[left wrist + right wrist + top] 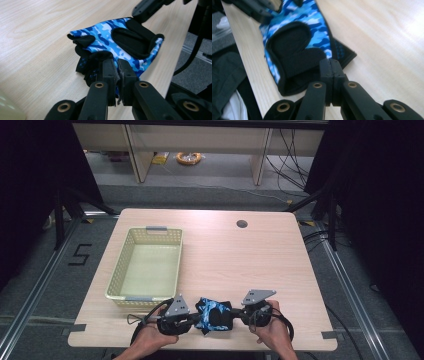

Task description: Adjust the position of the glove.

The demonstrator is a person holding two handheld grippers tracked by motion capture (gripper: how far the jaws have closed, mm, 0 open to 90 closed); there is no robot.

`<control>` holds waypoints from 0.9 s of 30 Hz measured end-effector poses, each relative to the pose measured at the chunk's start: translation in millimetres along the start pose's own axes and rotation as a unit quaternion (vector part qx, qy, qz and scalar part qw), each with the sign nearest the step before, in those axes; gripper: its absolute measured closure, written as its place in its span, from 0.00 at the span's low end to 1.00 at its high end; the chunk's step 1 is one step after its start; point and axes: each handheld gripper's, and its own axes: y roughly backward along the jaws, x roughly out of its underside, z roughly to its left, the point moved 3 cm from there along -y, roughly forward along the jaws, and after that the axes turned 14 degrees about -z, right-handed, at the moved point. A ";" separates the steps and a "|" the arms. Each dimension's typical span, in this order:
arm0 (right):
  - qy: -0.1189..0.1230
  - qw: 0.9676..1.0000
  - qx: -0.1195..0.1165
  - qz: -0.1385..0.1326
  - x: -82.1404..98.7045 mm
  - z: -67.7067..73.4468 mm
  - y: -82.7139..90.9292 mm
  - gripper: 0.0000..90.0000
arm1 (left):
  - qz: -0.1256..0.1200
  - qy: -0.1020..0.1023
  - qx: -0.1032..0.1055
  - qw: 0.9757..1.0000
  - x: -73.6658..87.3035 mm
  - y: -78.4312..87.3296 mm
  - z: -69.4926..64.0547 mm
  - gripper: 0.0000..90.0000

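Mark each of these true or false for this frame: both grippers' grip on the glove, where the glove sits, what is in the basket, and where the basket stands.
1. Both grippers are clamped on the glove. True: the left gripper and the right gripper each pinch an edge of it.
2. The glove lies inside the basket. False: it is at the table near edge, between the two grippers.
3. The basket holds nothing. True.
4. The glove is plain red. False: it is blue camouflage with black padding.
5. The basket stands to the right of the glove. False: in the high view it stands to the glove's left and farther back.
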 end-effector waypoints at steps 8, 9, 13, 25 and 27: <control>-0.007 1.000 0.001 0.012 -0.1 -0.3 -4.2 1.00 | 0.008 0.010 0.008 1.000 4.8 -2.9 -1.9 0.94; -0.006 1.000 0.000 0.013 0.1 -0.7 -5.3 1.00 | 0.010 0.006 0.010 1.000 5.4 -3.7 -1.2 0.94; -0.018 1.000 -0.006 0.006 -1.2 -3.2 -8.9 1.00 | 0.010 0.004 0.006 1.000 5.2 -3.7 -0.5 0.94; -0.054 0.998 -0.009 0.032 6.7 -0.7 -29.1 0.72 | 0.025 -0.003 0.005 1.000 13.4 -4.5 -4.1 0.94; -0.066 0.997 -0.013 0.037 8.7 -2.5 -32.4 0.72 | 0.025 -0.002 0.001 1.000 15.1 -5.6 -4.0 0.94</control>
